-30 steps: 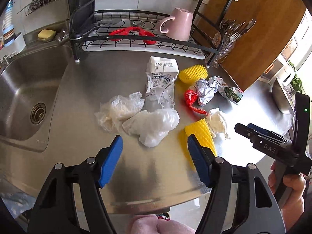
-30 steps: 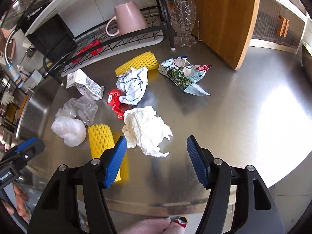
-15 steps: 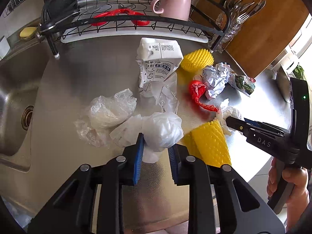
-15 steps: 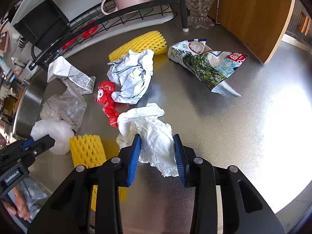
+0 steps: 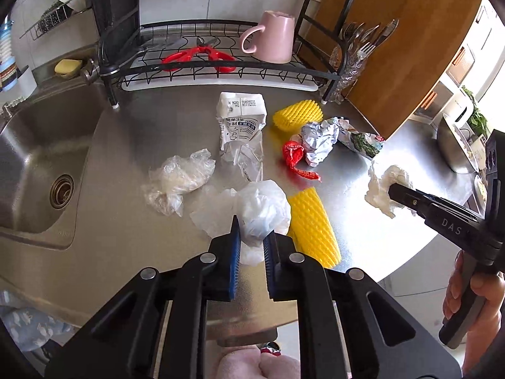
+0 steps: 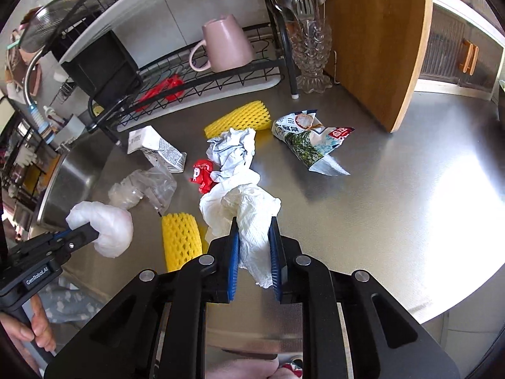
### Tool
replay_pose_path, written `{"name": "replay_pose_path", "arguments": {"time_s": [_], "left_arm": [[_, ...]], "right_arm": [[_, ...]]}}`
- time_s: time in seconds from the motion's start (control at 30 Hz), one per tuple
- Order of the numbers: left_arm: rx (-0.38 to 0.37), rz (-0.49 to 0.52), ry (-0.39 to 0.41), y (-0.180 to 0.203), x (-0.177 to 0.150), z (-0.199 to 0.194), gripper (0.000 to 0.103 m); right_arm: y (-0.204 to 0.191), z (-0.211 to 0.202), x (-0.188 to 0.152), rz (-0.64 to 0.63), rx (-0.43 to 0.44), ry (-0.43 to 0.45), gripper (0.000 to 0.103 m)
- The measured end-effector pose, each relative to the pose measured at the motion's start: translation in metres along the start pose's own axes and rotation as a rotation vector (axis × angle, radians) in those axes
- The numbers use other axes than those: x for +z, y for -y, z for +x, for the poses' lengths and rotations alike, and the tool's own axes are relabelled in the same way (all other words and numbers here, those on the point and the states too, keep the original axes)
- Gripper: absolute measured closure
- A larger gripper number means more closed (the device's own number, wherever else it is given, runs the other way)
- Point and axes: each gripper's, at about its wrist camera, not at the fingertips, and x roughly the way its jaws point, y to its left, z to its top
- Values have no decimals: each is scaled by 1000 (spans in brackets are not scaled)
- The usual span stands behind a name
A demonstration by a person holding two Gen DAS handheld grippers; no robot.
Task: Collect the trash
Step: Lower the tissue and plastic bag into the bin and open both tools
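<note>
my left gripper [image 5: 251, 238] is closing on the soft, light white plastic bag [image 5: 263, 210]; my right gripper [image 6: 254, 246] is closing on the crumpled white paper towel [image 6: 249, 218], both pinched by their bulk.

You're working on a brushed, softly glossy stainless-steel counter [image 5: 132, 227]; your crumpled white plastic bag [image 5: 263, 211] looks thin and glossy, your crumpled white paper towel [image 6: 252, 218] matt.
</note>
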Motion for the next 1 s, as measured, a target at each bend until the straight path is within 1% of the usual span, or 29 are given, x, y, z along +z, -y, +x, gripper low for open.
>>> {"name": "replay_pose_path", "arguments": {"time_s": [0.13, 0.3, 0.43, 0.53, 0.63, 0.73, 0.87, 1.0], "left_arm": [[6, -6, 0, 15, -30, -19, 91], [8, -21, -24, 32, -80, -34, 91], [8, -38, -63, 41, -120, -36, 91], [-1, -56, -94, 43, -147, -30, 91], [-11, -67, -136, 45, -173, -16, 91], [-11, -76, -179, 42, -198, 7, 91], [-16, -87, -232, 34, -228, 51, 91], [-25, -91, -271, 24, -253, 103, 91]], "right_arm": [[0, -22, -22, -6, 4, 2, 85], [2, -44, -65, -23, 9, -18, 85], [6, -49, -104, -21, 17, -64, 85], [8, -48, -133, -28, 16, -105, 85], [10, -35, -158, -26, 13, -159, 85], [12, -15, -181, -27, 1, -213, 85], [17, 26, -209, -6, 1, -274, 85], [24, 78, -230, 51, 47, -330, 85]]}}
